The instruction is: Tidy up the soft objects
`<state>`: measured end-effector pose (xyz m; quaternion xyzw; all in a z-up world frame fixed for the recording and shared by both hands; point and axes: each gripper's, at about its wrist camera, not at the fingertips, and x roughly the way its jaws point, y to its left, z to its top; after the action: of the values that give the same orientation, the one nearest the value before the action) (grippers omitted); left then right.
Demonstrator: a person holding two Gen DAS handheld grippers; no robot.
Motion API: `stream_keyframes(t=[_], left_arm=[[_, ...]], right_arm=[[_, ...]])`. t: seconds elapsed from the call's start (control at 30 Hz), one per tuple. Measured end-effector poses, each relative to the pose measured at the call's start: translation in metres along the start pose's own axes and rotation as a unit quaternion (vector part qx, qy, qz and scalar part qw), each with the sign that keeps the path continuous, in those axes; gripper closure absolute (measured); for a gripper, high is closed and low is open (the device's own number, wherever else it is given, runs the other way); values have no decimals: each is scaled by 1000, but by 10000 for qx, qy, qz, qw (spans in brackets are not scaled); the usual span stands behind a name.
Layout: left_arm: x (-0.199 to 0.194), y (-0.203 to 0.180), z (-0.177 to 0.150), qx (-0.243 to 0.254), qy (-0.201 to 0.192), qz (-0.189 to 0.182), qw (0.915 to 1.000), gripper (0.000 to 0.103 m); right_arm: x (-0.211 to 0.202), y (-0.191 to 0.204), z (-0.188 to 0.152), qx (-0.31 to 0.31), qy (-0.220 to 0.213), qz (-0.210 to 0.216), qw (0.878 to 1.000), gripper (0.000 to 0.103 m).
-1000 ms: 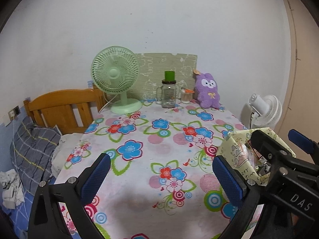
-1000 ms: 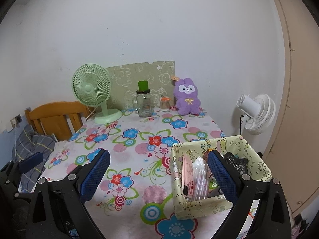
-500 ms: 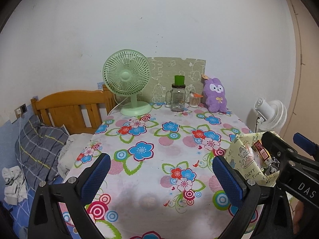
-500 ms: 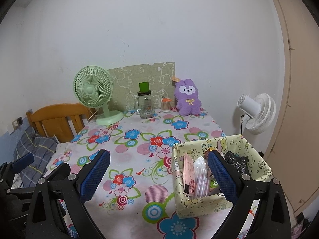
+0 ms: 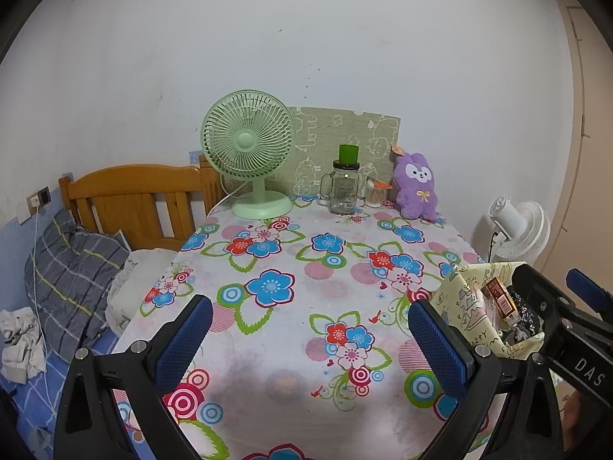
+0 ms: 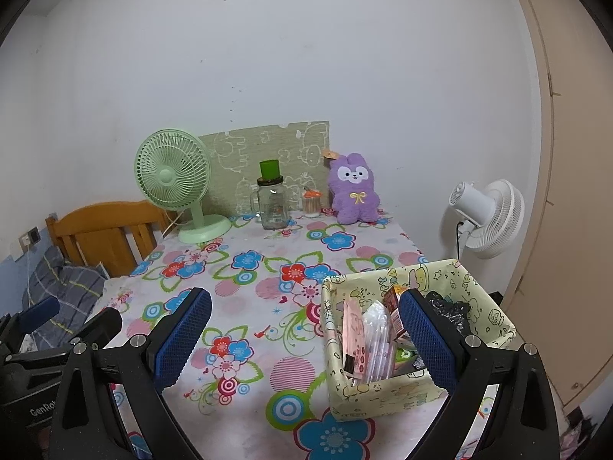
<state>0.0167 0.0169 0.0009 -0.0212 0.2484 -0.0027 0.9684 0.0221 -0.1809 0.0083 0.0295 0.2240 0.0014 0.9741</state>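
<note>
A purple plush rabbit (image 5: 417,188) (image 6: 354,189) leans upright against the wall at the far right end of the flowered table (image 5: 306,268) (image 6: 268,268). A yellow cartoon-print box (image 6: 387,391) (image 5: 465,306) holding packets sits at the table's near right corner. My left gripper (image 5: 308,337) hovers open over the near middle of the table, empty. My right gripper (image 6: 304,335) is open and empty too; its right finger (image 6: 427,339) stands in front of the box. Both are far from the plush.
At the far end stand a green desk fan (image 5: 251,153), a glass jar with a green cup on it (image 5: 345,184), a small orange-lidded jar (image 5: 375,193) and a patterned board (image 5: 345,145). A wooden headboard (image 5: 134,199) and bedding lie left. A white fan (image 6: 486,222) stands at the right.
Both grippers have drawn back and risen a little, so the table and far objects look smaller and lower. Both stay open and empty.
</note>
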Motion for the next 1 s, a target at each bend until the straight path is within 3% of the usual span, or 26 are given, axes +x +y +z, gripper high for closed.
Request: stream_keyframes(t=[1.0], left_arm=[[-5,-6,2,52,-54,19,10000,0]], right_arm=[[-4,-3,-2,-6,-15,4,10000,3]])
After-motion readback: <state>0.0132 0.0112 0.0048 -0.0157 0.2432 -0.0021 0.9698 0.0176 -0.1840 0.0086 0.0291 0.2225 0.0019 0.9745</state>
